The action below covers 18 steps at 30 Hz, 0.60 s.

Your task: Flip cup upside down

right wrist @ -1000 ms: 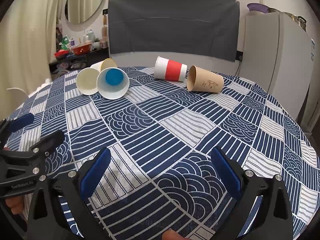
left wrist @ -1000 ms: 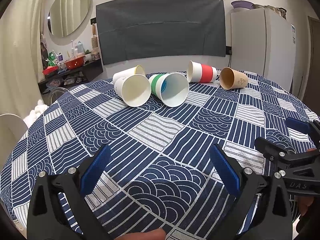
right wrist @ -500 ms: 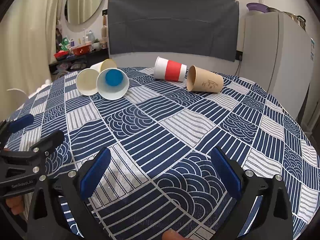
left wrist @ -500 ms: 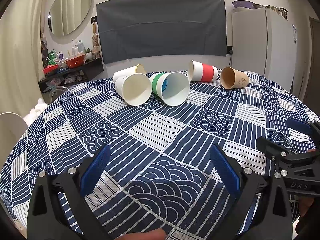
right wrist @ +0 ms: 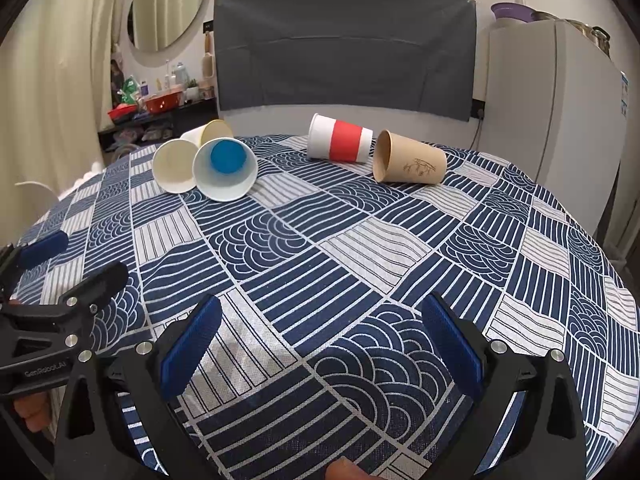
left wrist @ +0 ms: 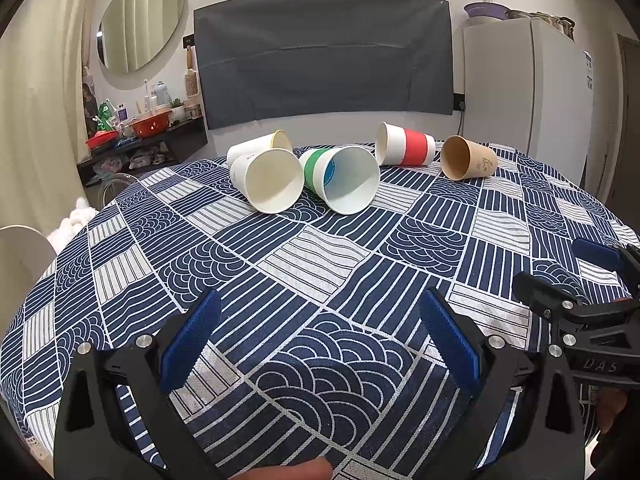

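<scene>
Several paper cups lie on their sides at the far end of the table: a plain white cup [left wrist: 272,184], a yellow-rimmed white cup [left wrist: 256,146] behind it, a green-banded cup with a blue bottom [left wrist: 344,182], a red-banded cup [left wrist: 406,149] and a brown cup [left wrist: 468,158]. In the right wrist view they are the white cup [right wrist: 174,166], blue-bottomed cup [right wrist: 225,168], red-banded cup [right wrist: 340,138] and brown cup [right wrist: 410,158]. My left gripper [left wrist: 318,336] and right gripper [right wrist: 320,340] are open and empty, low over the near table, far from the cups.
The round table wears a blue and white patterned cloth [left wrist: 320,260]. A white fridge [left wrist: 528,88] stands at the back right, a cluttered shelf [left wrist: 136,136] at the back left, a white chair [left wrist: 20,248] at the left edge.
</scene>
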{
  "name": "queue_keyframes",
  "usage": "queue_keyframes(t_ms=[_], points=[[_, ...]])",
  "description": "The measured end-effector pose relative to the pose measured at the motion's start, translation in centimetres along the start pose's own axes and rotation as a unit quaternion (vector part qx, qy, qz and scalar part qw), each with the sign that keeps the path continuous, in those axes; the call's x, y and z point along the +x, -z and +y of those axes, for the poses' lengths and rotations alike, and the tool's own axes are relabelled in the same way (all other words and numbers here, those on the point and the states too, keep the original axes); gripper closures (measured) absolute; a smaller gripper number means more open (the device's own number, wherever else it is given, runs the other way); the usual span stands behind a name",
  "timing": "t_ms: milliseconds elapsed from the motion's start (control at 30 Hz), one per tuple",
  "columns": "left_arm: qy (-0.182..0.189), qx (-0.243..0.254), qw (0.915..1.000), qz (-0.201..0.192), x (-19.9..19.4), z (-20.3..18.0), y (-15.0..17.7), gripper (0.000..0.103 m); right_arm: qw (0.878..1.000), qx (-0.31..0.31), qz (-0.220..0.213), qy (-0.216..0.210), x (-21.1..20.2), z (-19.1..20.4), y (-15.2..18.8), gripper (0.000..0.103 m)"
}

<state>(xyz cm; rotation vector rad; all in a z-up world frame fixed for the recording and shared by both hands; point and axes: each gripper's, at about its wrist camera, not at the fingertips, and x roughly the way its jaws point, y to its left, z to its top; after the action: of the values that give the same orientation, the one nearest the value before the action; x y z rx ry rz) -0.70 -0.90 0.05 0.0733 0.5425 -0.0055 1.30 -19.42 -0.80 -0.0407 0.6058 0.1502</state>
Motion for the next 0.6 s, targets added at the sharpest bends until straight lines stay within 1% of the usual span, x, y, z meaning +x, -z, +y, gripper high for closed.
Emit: queue_keyframes(t_ms=[200,300,467,500,600], points=[[-0.005,-0.003,1.0,-0.003,-0.1,0.1,0.0,0.006,1.0,0.011,0.004,-0.003,0.2,-0.4,0.0,0.008],[0.0,-0.007,0.9999,0.008,0.2,0.2,-0.1,0.006,1.0,0.014,0.005,-0.005,0.3,-0.5,0.0,0.008],[-0.002,-0.024,0.9997,0.009,0.3,0.8,-0.2,0.006,1.0,0.013,0.008,-0.004,0.4,-0.5,-0.1,0.008],[0.0,-0.023,0.9997,0.009,0.2,0.8,-0.2,0.006,1.0,0.011,0.013,-0.007,0.6,-0.4,-0.1,0.008],[0.014,-0.025,0.9993,0.026,0.4,1.2,-0.4,0.006,0.999,0.005,0.029,-0.03,1.0,-0.5,-0.3,0.008]])
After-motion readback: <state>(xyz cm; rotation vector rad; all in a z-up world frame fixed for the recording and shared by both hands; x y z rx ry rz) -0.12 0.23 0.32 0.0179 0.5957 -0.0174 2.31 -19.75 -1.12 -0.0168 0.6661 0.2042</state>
